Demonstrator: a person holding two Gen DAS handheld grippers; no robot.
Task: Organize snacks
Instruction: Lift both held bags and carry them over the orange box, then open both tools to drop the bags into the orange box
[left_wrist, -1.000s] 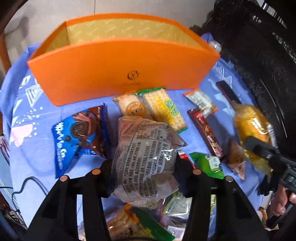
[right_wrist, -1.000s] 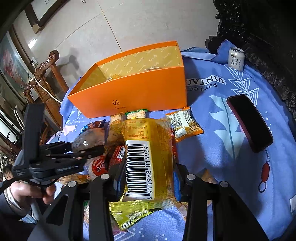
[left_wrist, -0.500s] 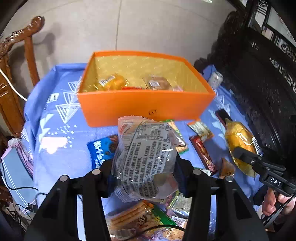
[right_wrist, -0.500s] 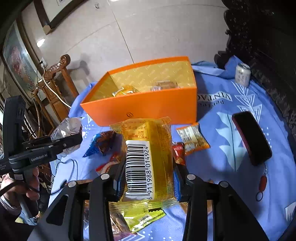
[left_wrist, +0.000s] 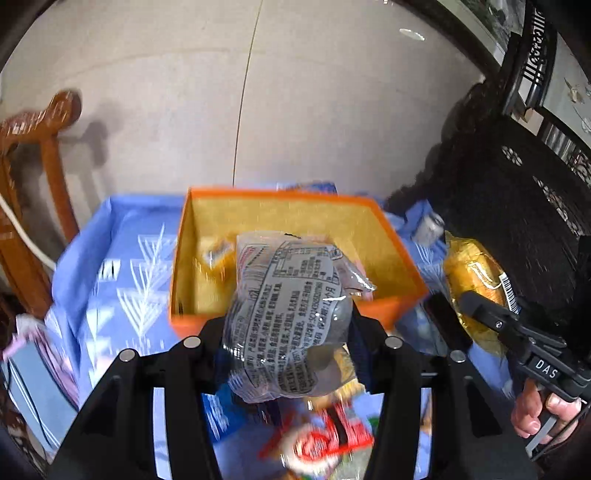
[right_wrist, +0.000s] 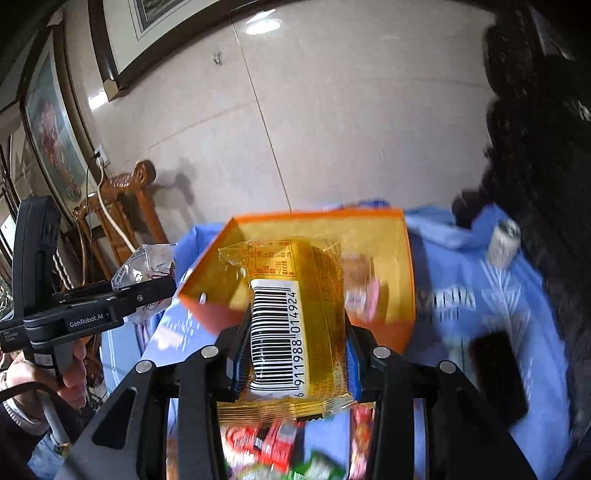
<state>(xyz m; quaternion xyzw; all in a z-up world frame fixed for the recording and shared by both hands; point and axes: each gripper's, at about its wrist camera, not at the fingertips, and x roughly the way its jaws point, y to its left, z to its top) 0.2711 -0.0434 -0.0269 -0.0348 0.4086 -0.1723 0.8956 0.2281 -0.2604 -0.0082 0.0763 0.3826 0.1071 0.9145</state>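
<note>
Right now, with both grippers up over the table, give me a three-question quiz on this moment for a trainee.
1. True or false: the left gripper is empty.
2. What does the right gripper hold? A) a can B) a yellow packet with a barcode C) a phone
3. Fill in: the inside of the orange box is lined in ____.

Key:
1. False: it is shut on a clear packet with printed text.
2. B: the yellow packet. The can stands on the blue cloth.
3. Yellow; a few snacks already lie inside.
</note>
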